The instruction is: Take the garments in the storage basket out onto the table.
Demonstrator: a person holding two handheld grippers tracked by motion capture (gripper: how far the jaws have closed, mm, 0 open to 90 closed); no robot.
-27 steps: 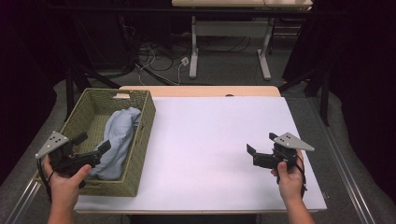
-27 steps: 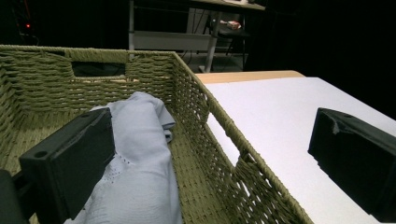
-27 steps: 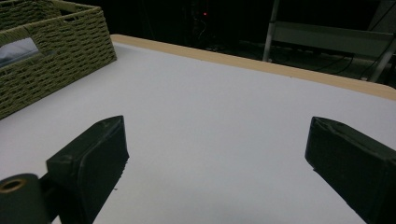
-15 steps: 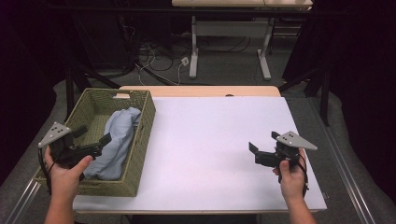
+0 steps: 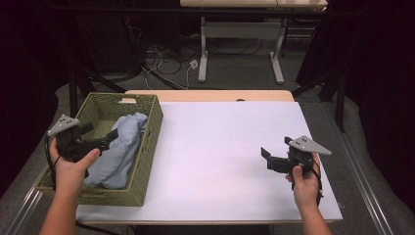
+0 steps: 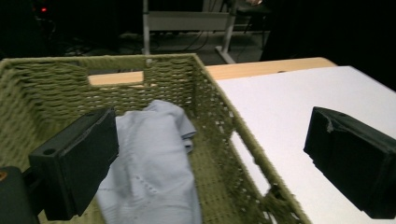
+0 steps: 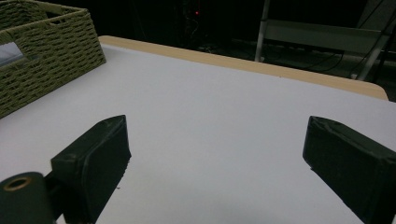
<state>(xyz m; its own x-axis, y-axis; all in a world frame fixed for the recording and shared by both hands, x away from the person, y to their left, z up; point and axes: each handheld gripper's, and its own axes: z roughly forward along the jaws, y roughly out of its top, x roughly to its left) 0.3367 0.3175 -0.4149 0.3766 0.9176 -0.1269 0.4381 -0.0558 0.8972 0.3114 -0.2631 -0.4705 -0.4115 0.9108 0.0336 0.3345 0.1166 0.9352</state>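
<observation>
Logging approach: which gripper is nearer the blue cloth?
Left. The left gripper hovers over the cloth in the basket; the right gripper is far across the table.

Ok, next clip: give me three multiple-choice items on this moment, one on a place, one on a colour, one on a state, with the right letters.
1. Where does the light blue cloth lie?
A. inside the woven basket
B. on the white table top
C. on the floor

2. What colour is the woven basket?
A. red
B. olive green
C. white

3. How do the jaws of the left gripper stand?
A. shut on the cloth
B. shut on the basket rim
C. wide apart, holding nothing

Answers: 1 A, the cloth is bunched between the basket walls in the high view and the left gripper view. 2 B, the weave is olive green in all three views. 3 C, the left gripper view shows both jaws spread with open space between them above the basket.
</observation>
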